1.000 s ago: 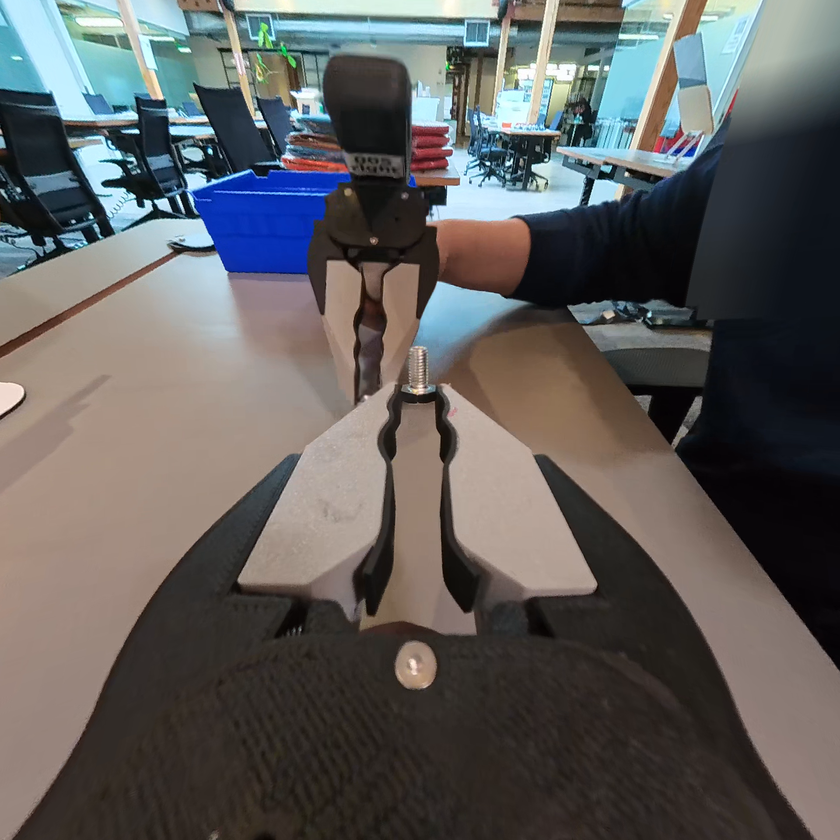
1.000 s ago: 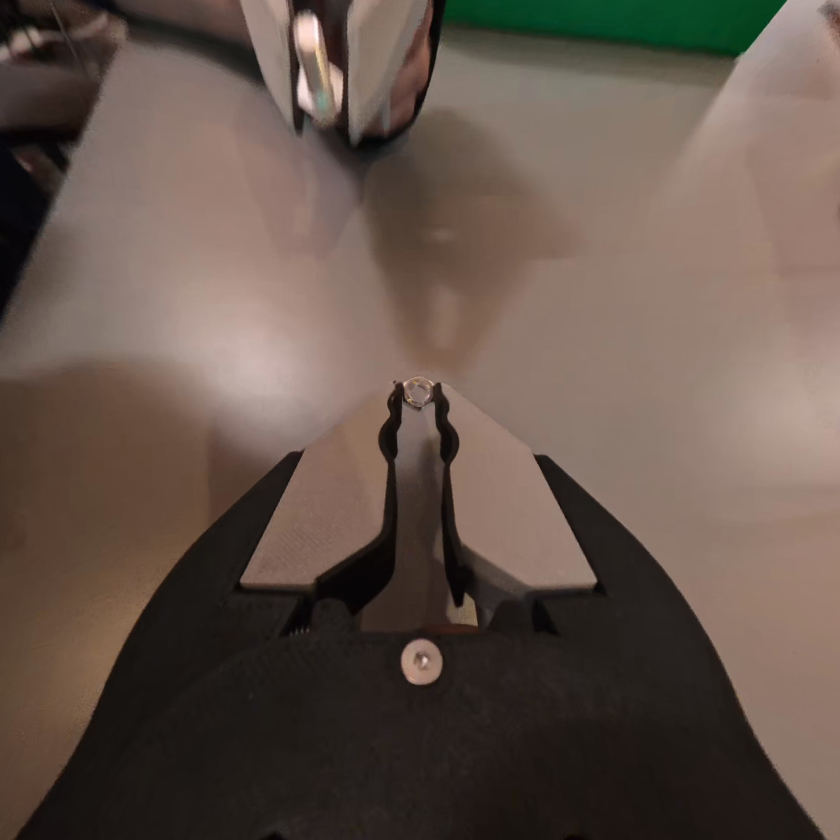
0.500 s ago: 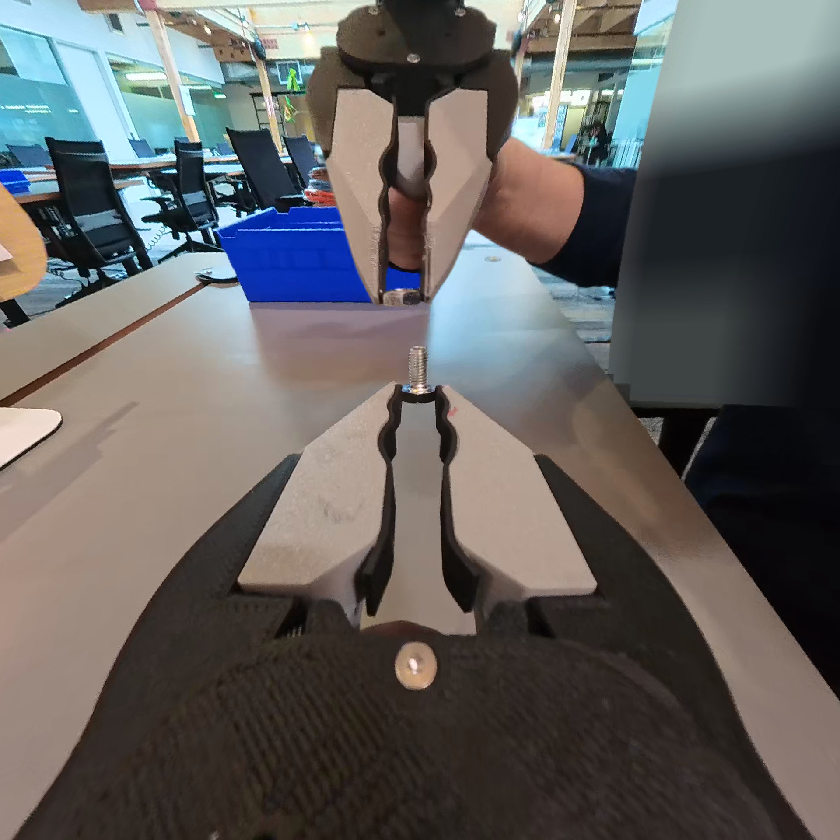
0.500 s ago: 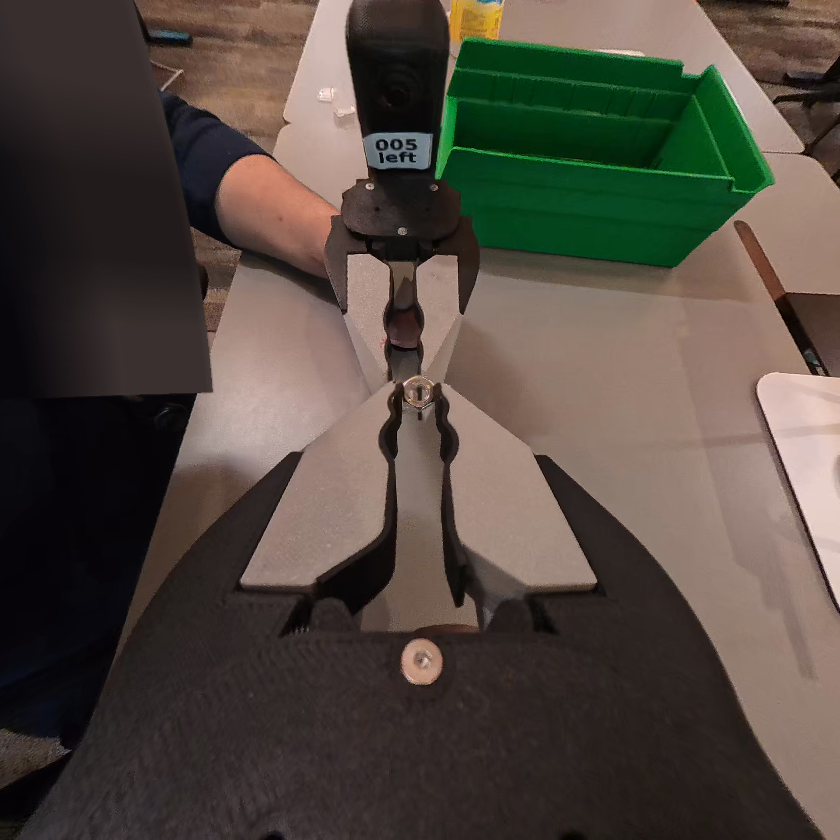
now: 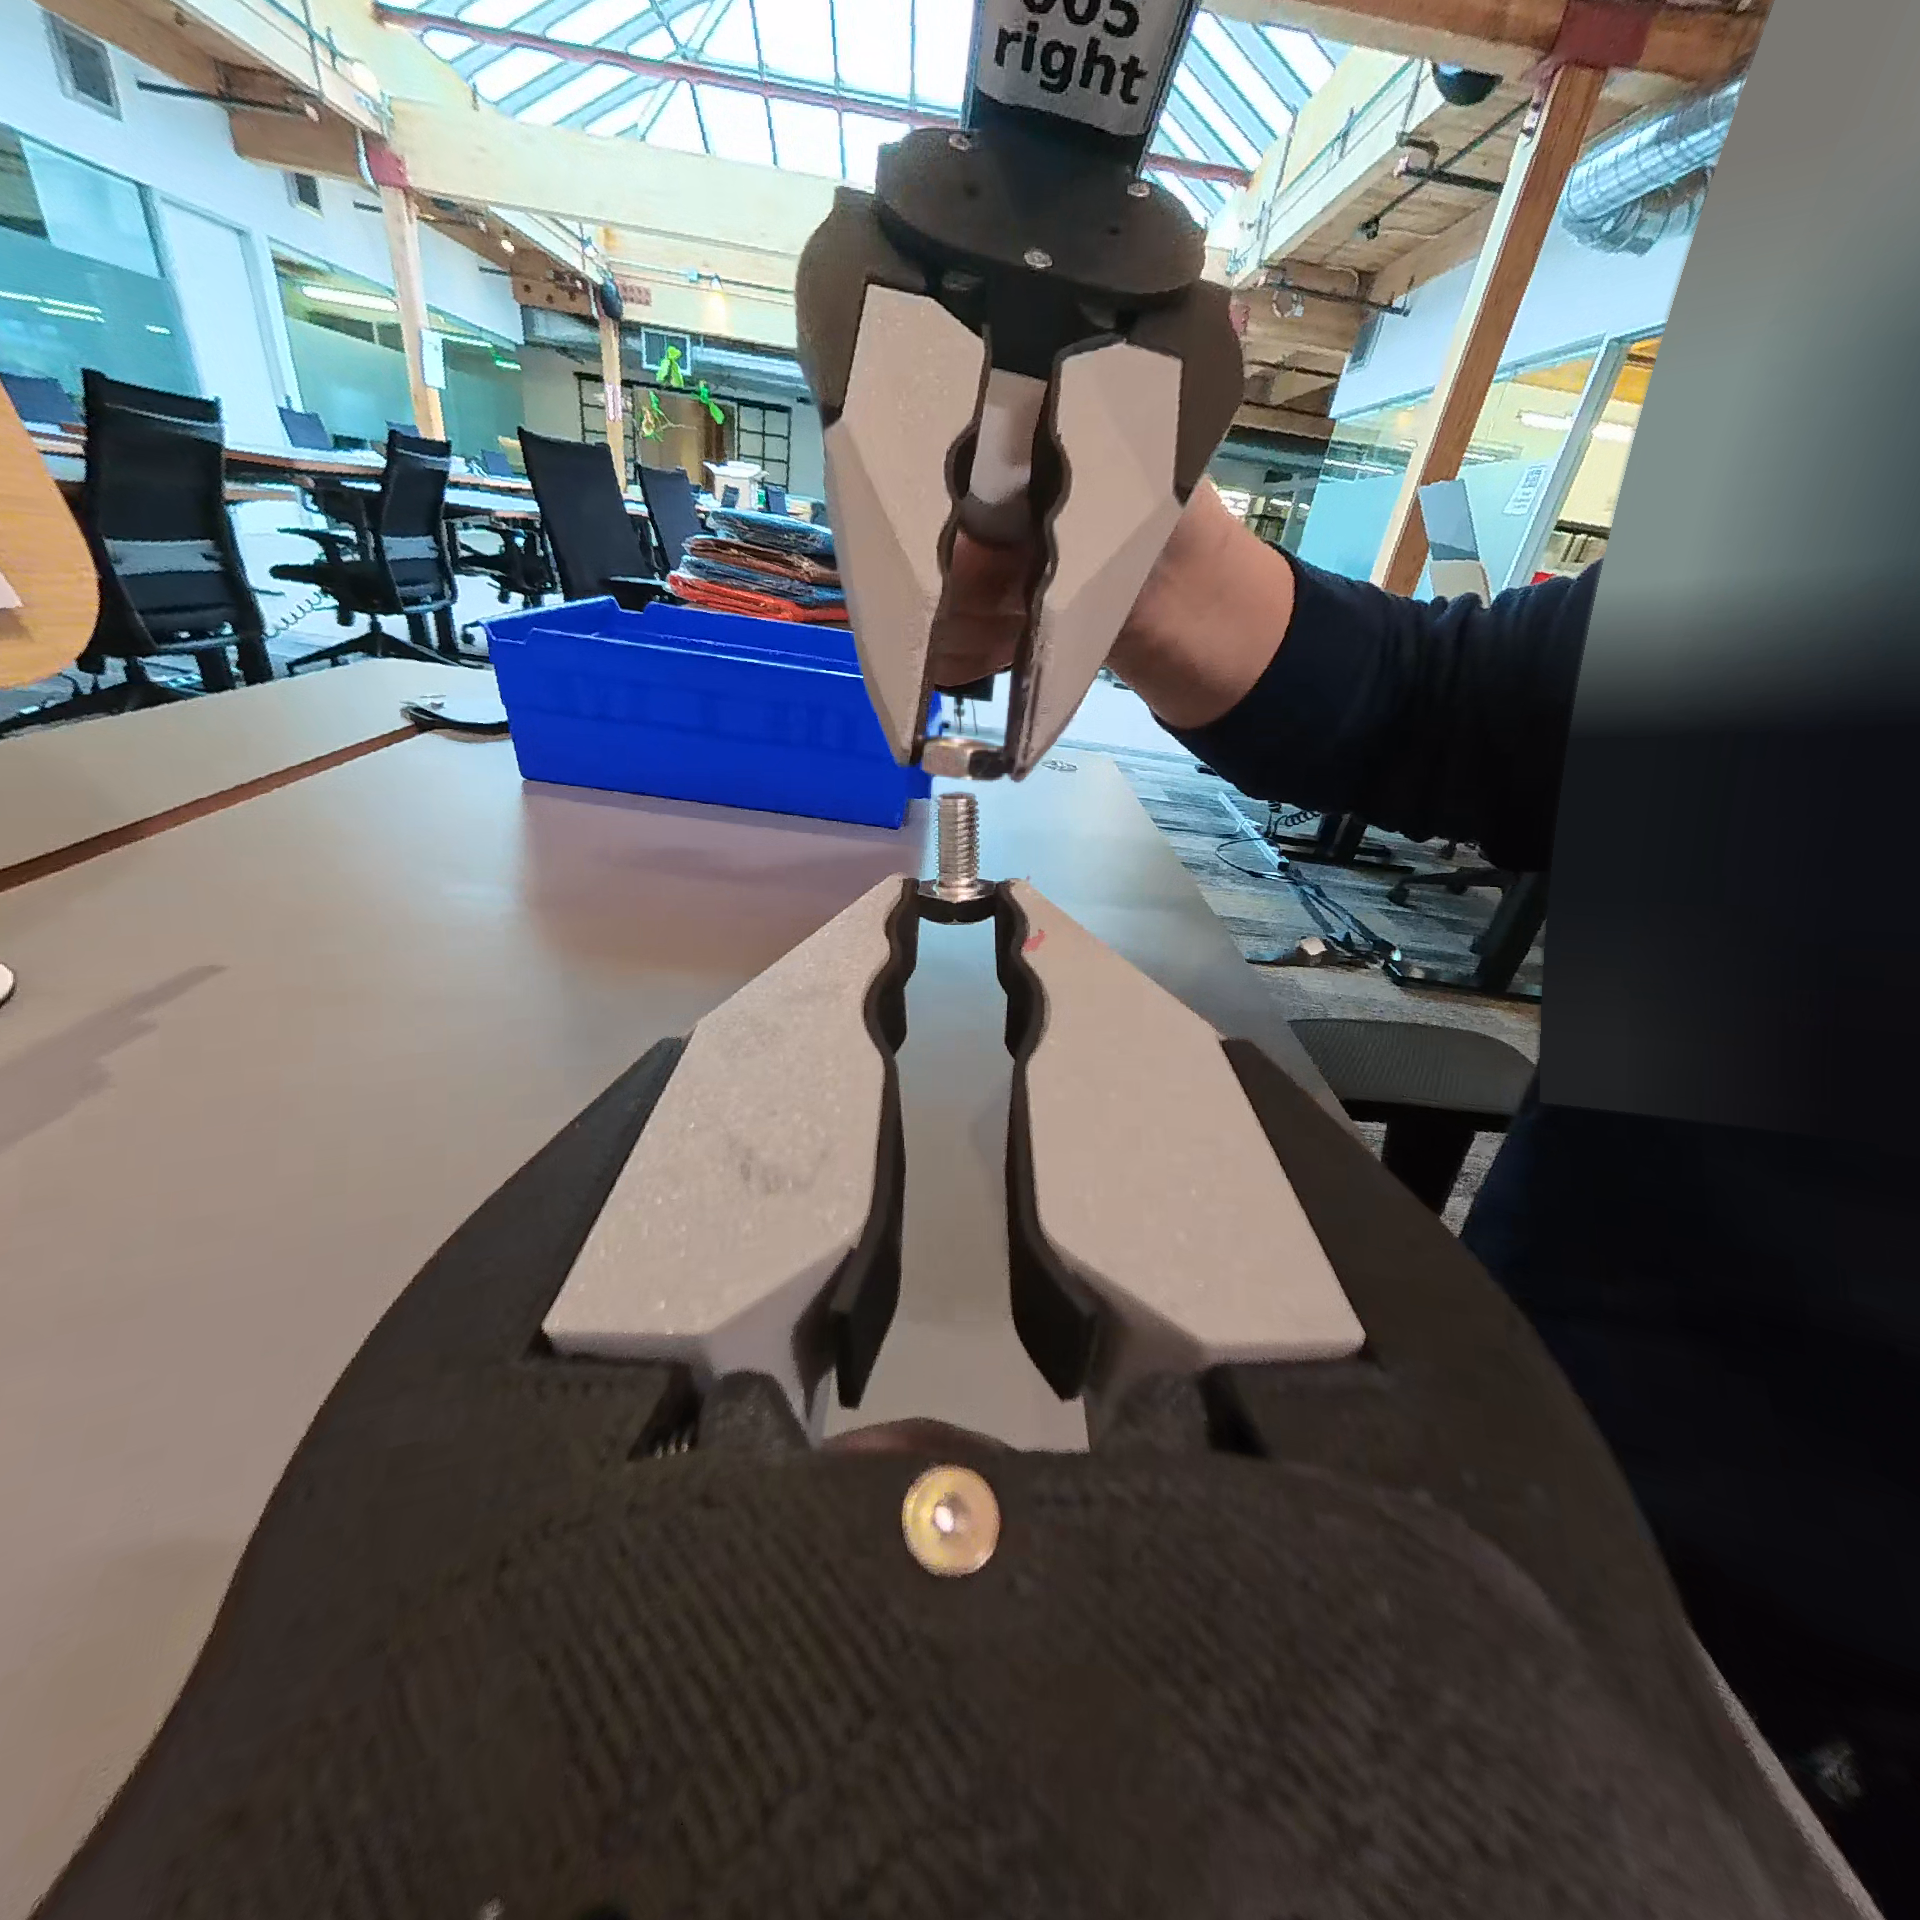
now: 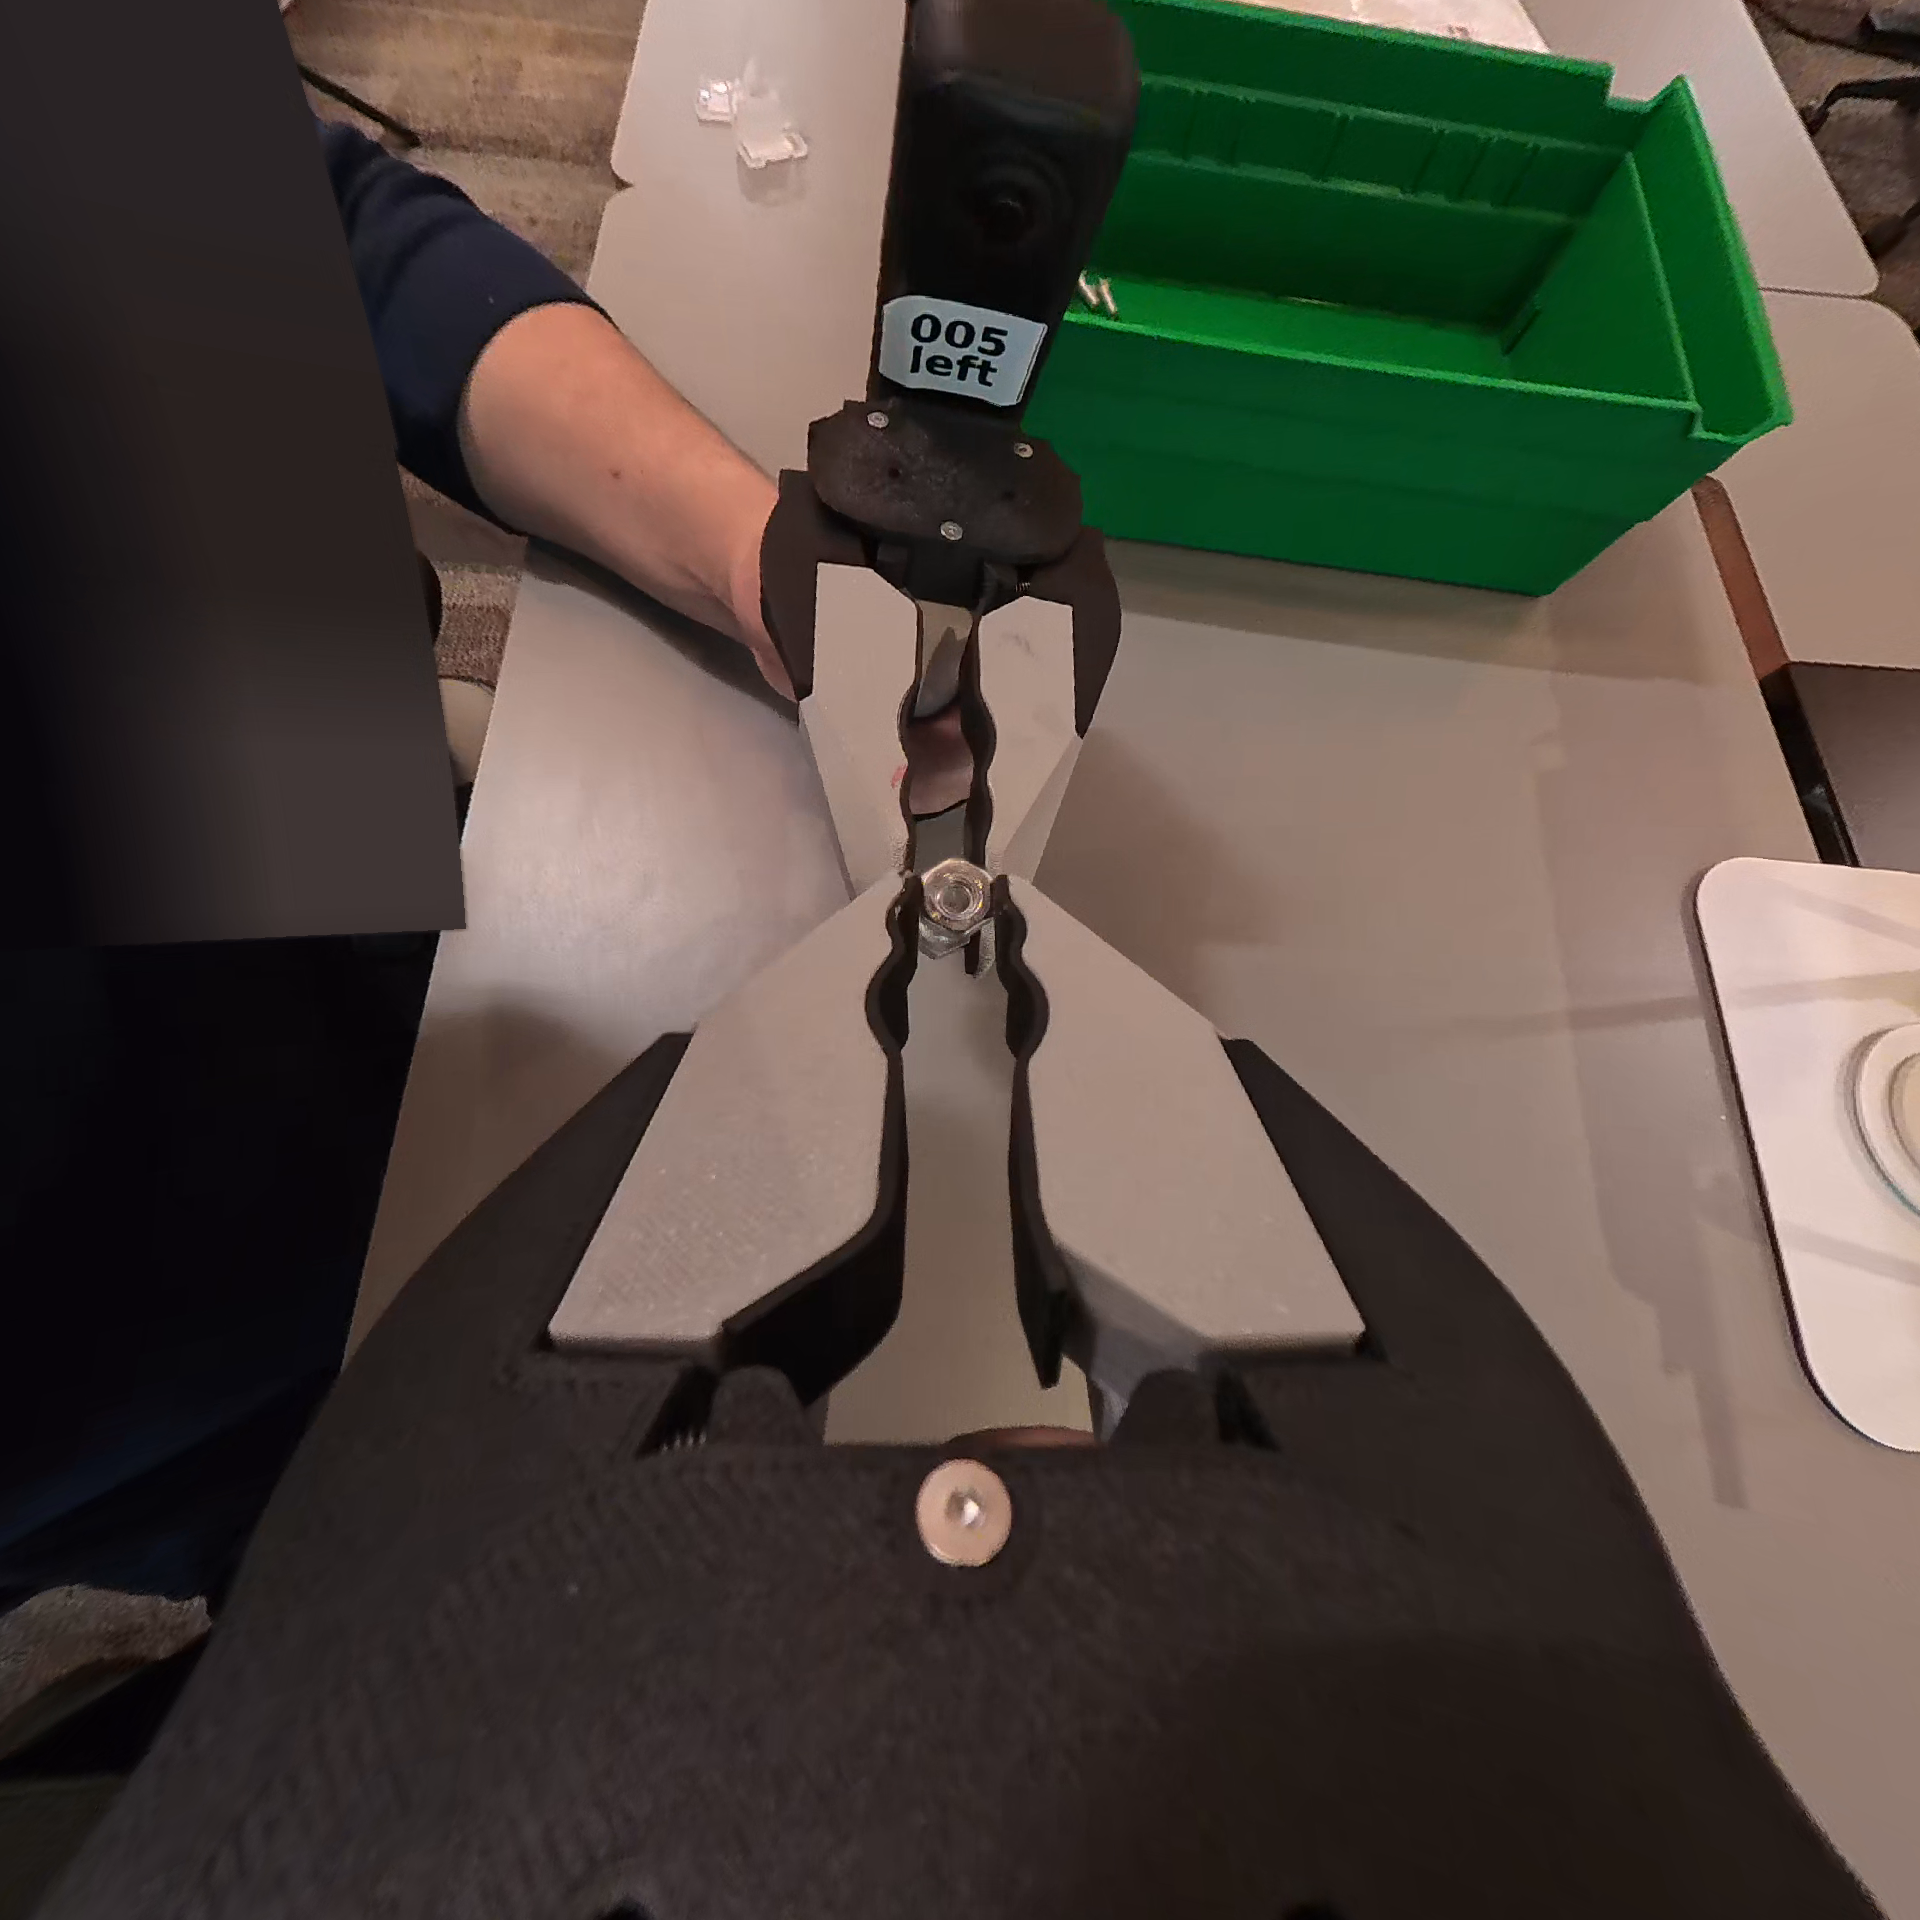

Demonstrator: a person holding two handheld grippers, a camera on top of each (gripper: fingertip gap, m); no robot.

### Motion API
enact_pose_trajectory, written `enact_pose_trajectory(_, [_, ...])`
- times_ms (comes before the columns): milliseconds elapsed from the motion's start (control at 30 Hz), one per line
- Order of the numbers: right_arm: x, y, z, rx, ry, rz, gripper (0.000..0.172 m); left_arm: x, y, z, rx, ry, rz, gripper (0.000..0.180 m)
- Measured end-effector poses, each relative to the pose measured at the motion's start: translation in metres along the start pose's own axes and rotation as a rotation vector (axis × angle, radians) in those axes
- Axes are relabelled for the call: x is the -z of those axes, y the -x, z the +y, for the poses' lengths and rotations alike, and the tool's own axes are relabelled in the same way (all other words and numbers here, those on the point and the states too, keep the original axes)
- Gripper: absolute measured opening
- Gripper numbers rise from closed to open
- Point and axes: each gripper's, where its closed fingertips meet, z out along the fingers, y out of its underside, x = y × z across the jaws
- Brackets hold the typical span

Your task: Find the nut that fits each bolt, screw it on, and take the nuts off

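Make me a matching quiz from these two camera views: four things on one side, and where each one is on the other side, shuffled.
Things:
1. bolt
2. hex nut
3. blue bin
4. green bin

Places:
A. on the table behind the left claw, in the right wrist view
B. gripped by its head in the left claw, thread pointing up
C. pinched in the right claw, just above the thread
D. on the table behind the right claw, in the left wrist view

Pairs: 1-B, 2-C, 3-D, 4-A
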Motion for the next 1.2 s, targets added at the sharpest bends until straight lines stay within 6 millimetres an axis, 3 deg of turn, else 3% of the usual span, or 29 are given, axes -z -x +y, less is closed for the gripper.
enact_pose_trajectory(600, [-0.005, 0.0, 0.007, -0.028, 0.061, -0.03, 0.011, -0.002, 0.003, 0.004, -0.068, 0.057, -0.077, 0.012])
enact_pose_trajectory(1200, [-0.001, -0.001, -0.011, -0.018, -0.084, -0.016, 0.011, 0.003, -0.001, -0.013, -0.01, -0.048, -0.04, 0.012])
